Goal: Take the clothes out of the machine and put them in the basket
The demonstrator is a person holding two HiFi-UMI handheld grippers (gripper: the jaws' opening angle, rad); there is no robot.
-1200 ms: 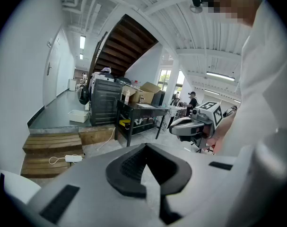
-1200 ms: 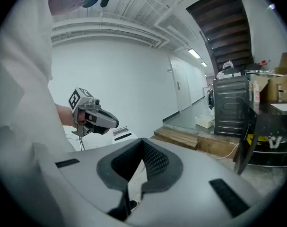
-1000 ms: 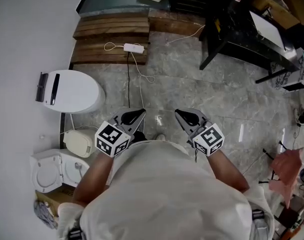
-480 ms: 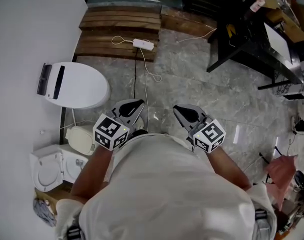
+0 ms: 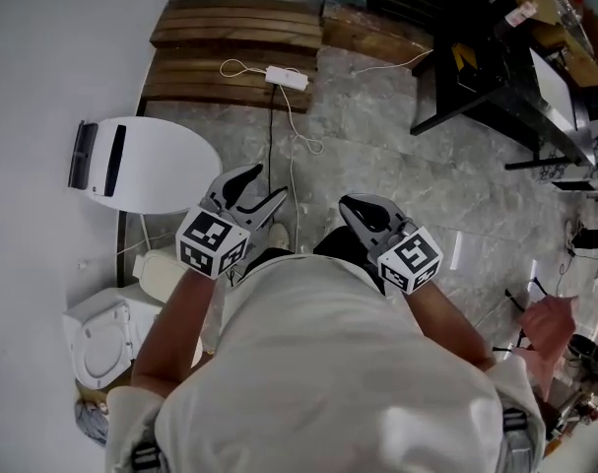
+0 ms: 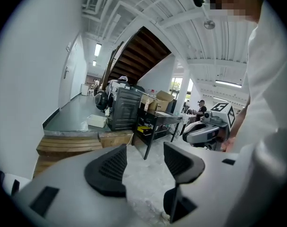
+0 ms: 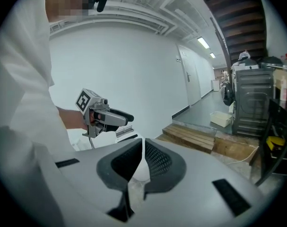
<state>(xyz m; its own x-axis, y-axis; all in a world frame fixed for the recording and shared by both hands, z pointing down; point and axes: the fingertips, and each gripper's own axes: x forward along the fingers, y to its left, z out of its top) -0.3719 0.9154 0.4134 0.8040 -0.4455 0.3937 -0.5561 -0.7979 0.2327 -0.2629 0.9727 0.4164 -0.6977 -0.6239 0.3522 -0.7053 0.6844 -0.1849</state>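
Since no clothes show in any view, I judge they still lie inside the dark machine (image 6: 124, 111) at the far end, past the wooden steps (image 6: 70, 143). My left tongs (image 5: 267, 185) have just been opening and stand released, with nothing between them. My right tongs (image 5: 350, 205) are clenched on nothing. Clothes should be soft, limp and light, heavier if damp, so I would pinch deep into a bunched fold rather than an edge. The white basket (image 6: 96, 121) sits just left of the machine. Both are too far off to tell what they hold.
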